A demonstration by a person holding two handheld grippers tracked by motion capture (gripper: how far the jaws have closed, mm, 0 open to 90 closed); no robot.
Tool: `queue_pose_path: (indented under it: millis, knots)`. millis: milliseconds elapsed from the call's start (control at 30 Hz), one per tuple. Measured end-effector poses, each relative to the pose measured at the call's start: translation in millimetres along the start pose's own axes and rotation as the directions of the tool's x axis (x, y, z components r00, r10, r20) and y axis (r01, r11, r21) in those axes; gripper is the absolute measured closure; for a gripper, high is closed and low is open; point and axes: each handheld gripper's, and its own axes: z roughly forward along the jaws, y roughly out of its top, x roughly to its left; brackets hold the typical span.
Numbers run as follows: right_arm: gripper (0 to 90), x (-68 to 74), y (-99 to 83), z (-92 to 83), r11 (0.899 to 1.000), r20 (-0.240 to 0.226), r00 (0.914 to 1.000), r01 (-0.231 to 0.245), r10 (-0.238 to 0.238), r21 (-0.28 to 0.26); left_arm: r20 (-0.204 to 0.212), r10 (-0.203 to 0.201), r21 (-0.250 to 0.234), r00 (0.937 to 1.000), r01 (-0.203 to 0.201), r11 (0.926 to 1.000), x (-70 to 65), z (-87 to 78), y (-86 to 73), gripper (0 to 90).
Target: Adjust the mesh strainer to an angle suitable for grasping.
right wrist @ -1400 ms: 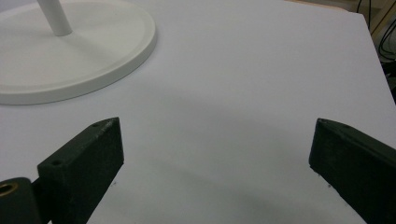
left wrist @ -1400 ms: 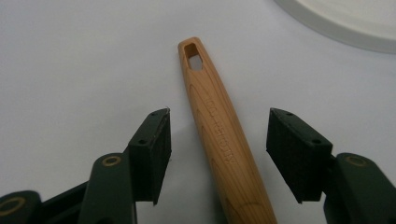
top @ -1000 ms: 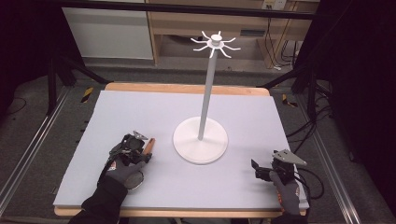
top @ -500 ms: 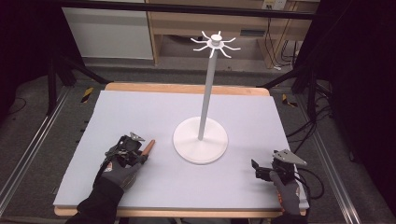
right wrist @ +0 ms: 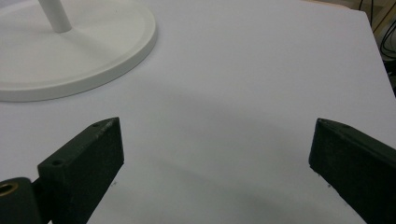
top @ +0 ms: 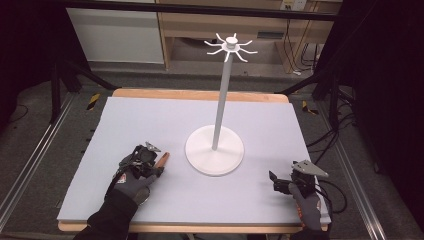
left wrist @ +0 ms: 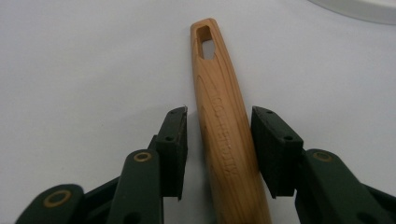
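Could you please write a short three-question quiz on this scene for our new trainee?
1. True or false: the right gripper holds the wooden handle.
2. What lies between the left gripper's fingers: A) a metal spoon, B) the wooden handle, C) a cup?
3. What feature does the handle's far end show?

Key:
1. False: its fingers stand wide apart over the bare mat.
2. B. It lies on the mat beside the white stand's base; the fingers flank it with small gaps, having just been opening.
3. An oblong hanging hole.
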Motion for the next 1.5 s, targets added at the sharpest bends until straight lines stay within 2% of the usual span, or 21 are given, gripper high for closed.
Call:
queue_pose_path:
  millis: [200, 400, 667, 833, 900, 1033, 1100, 1133, 1300, 1333, 1433, 1500]
  knots:
    - [3.5, 0.1, 0.0, 0.1, 1.000, -0.001, 1.0000, 0.000, 0.000, 0.002, 0.014, -0.011, 0.017, 0.9998, 0.010, 0.9998, 2.0, 0.6, 2.1, 56.7]
    - [3.5, -0.1, 0.0, 0.0, 1.000, -0.001, 1.0000, -0.002, 0.002, 0.001, 0.007, -0.007, 0.038, 1.0000, 0.006, 0.9992, 1.5, 0.5, 5.0, 61.9]
    - [3.5, -0.2, -0.3, 0.4, 1.000, -0.002, 1.0000, 0.002, -0.002, 0.006, 0.020, -0.051, 0.069, 0.9985, 0.049, 0.9964, 8.2, -1.4, 8.2, 67.9]
    - [3.6, 0.3, -0.4, 1.0, 1.000, -0.007, 1.0000, 0.001, -0.001, 0.009, 0.034, -0.072, 0.060, 0.9968, 0.070, 0.9958, 10.9, -1.8, 7.7, 69.0]
    - [3.5, 0.3, -0.6, 1.2, 1.000, -0.006, 1.0000, 0.003, -0.002, 0.011, 0.036, -0.060, 0.053, 0.9976, 0.058, 0.9969, 11.3, -2.2, 7.4, 70.4]
    - [3.6, 0.2, -0.5, 0.5, 1.000, -0.007, 1.0000, -0.003, 0.003, 0.011, 0.048, -0.062, 0.009, 0.9969, 0.061, 0.9981, 13.1, -7.9, 5.1, 70.5]
    - [3.6, -0.4, -0.8, 1.1, 1.000, -0.003, 1.0000, 0.007, -0.007, 0.009, 0.052, -0.056, 0.007, 0.9971, 0.056, 0.9984, 13.6, -10.7, 5.0, 70.5]
    - [3.6, -0.2, -0.9, 1.5, 1.000, -0.004, 1.0000, 0.008, -0.008, 0.010, 0.049, -0.055, -0.018, 0.9973, 0.056, 0.9983, 12.7, -15.2, 4.8, 70.5]
    - [3.6, 0.1, -0.5, 0.5, 1.000, -0.006, 1.0000, -0.001, 0.001, 0.010, 0.058, -0.045, -0.052, 0.9973, 0.048, 0.9975, 8.9, -25.0, 5.9, 70.6]
    - [3.6, -0.3, -0.5, 0.5, 1.000, -0.003, 1.0000, 0.001, -0.001, 0.006, 0.058, -0.039, -0.080, 0.9975, 0.043, 0.9958, 6.3, -30.9, 6.5, 70.5]
    - [3.6, -0.3, -0.3, 0.4, 1.000, -0.006, 1.0000, -0.003, 0.003, 0.007, 0.062, -0.031, -0.104, 0.9976, 0.038, 0.9939, 4.4, -37.8, 7.1, 70.5]
    - [3.6, -0.2, -0.3, 0.5, 1.000, -0.007, 1.0000, -0.004, 0.004, 0.007, 0.067, -0.031, -0.150, 0.9973, 0.041, 0.9879, 3.2, -48.9, 6.3, 70.6]
